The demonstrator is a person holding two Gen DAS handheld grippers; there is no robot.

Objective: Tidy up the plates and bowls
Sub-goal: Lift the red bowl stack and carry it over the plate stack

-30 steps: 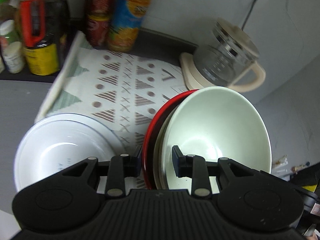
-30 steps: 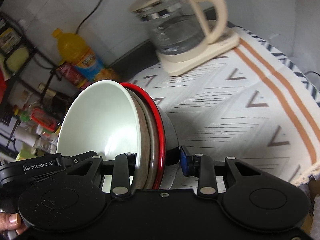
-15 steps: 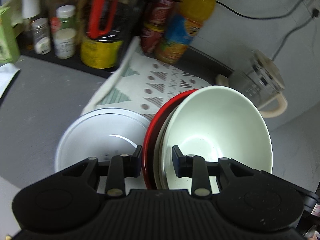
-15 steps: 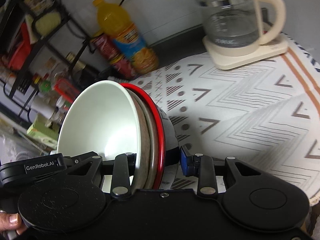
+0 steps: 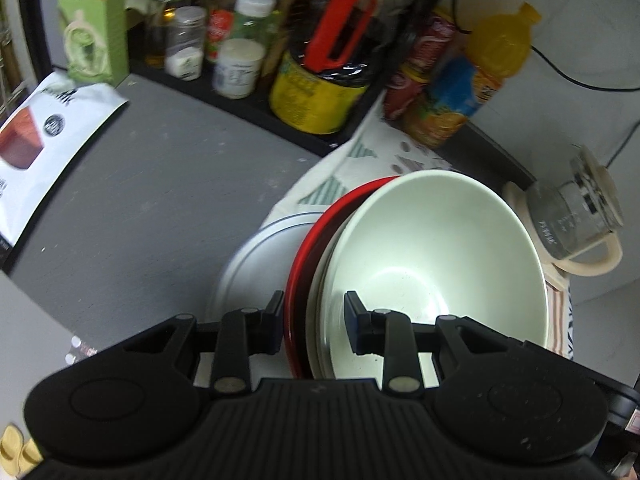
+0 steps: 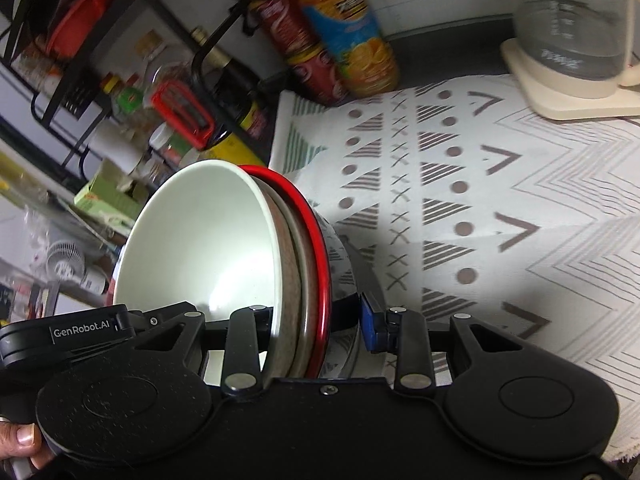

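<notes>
The left gripper (image 5: 312, 326) and right gripper (image 6: 316, 330) both clamp the nested bowl stack (image 5: 436, 256) by its rims. The stack hangs tilted above the patterned cloth (image 6: 460, 184), near the glass kettle (image 5: 576, 216).

Grey counter with a patterned mat thrown over half of it

We've got the grey countertop (image 5: 160, 184) out ahead-left of the left tongs, a white printed packet (image 5: 44, 140) lying on it far left. The patterned cloth (image 6: 500, 208) spreads ahead-right of the right tongs; a glass kettle on its cream base (image 6: 568, 60) sits on it, an orange drink bottle (image 6: 348, 28) at its back edge.
</notes>
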